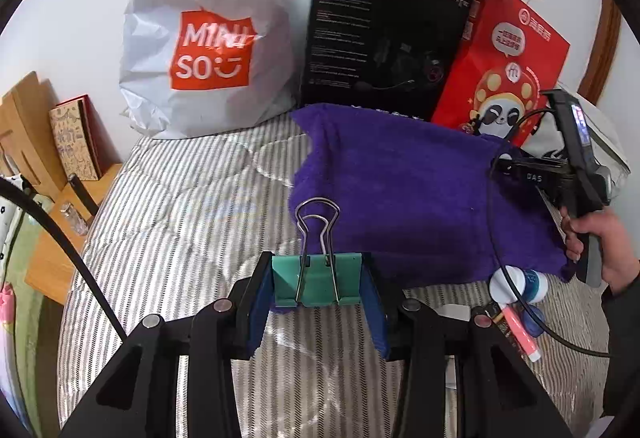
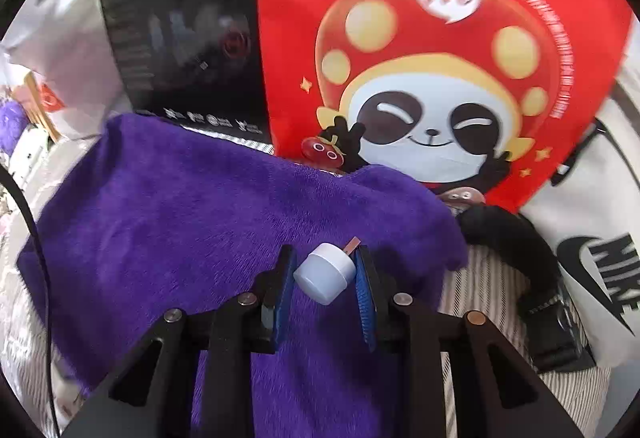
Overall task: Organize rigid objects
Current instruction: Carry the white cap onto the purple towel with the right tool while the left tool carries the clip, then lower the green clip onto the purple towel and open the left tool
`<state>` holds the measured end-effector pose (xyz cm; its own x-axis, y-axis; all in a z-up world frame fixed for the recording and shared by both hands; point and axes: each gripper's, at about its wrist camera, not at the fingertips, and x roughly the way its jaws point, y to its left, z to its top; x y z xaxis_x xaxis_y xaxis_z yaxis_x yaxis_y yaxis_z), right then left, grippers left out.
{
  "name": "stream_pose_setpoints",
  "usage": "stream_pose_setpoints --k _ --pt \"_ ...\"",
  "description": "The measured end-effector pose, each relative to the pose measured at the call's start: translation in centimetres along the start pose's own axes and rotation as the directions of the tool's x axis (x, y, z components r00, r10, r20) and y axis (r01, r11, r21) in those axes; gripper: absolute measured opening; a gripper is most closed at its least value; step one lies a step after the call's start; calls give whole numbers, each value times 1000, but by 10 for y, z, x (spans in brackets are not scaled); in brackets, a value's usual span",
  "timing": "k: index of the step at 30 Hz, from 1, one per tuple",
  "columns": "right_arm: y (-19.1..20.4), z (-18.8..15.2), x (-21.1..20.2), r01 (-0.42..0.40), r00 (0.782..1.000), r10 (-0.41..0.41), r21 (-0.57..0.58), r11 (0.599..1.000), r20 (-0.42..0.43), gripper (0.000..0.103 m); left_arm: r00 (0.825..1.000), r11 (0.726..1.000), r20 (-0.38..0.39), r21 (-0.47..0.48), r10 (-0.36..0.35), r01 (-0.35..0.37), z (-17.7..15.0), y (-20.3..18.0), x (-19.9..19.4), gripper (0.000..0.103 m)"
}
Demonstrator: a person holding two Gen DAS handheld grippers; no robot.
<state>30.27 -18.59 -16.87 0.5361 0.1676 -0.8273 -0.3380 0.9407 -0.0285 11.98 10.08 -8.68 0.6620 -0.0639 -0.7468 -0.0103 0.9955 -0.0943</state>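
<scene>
My left gripper [image 1: 318, 280] is shut on a green binder clip [image 1: 316, 278], its wire handles pointing up, held just in front of the near edge of a purple towel [image 1: 400, 190] spread on the striped bed. My right gripper [image 2: 325, 274] is shut on a small white jar [image 2: 326, 272], tilted, above the same purple towel [image 2: 200, 230]. The right gripper's body [image 1: 576, 174] and the hand holding it show in the left wrist view at the towel's right end.
A white MINISO bag [image 1: 208, 38], a black box [image 1: 380, 34] and a red panda bag [image 1: 504, 70] stand behind the towel. A white-capped jar [image 1: 516, 284] and a pink tube [image 1: 520, 330] lie by the towel's right corner. A white Nike bag [image 2: 592, 238] with black strap lies right.
</scene>
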Motion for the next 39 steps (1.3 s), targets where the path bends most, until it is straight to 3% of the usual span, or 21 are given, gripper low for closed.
stream_pose_setpoints --k 13,17,19,28,31,34,39 --pt "10 4 26 62 994 -67 -58 996 -91 29 999 999 -37 -1 -35 35 2 10 14 39" --pt "9 5 26 84 991 -90 -63 994 -97 47 997 999 -50 0 -53 53 6 7 20 39" --pt "4 4 22 55 993 -60 -42 998 -105 54 997 998 -53 14 -61 62 12 1 23 39" --pt "1 -31 -65 20 1000 -20 -15 1000 3 67 992 992 -36 30 -123 124 40 -28 46 39" --pt "4 -51 -103 -1 999 1 -4 1000 47 70 991 991 -47 39 -124 126 52 -39 66 39" --pt "11 -71 -127 -22 997 20 19 1000 79 79 992 992 -60 60 -110 113 65 -50 88 39" --pt "12 -107 -142 -32 995 27 55 998 93 80 993 994 -92 72 -70 77 82 -60 125 39"
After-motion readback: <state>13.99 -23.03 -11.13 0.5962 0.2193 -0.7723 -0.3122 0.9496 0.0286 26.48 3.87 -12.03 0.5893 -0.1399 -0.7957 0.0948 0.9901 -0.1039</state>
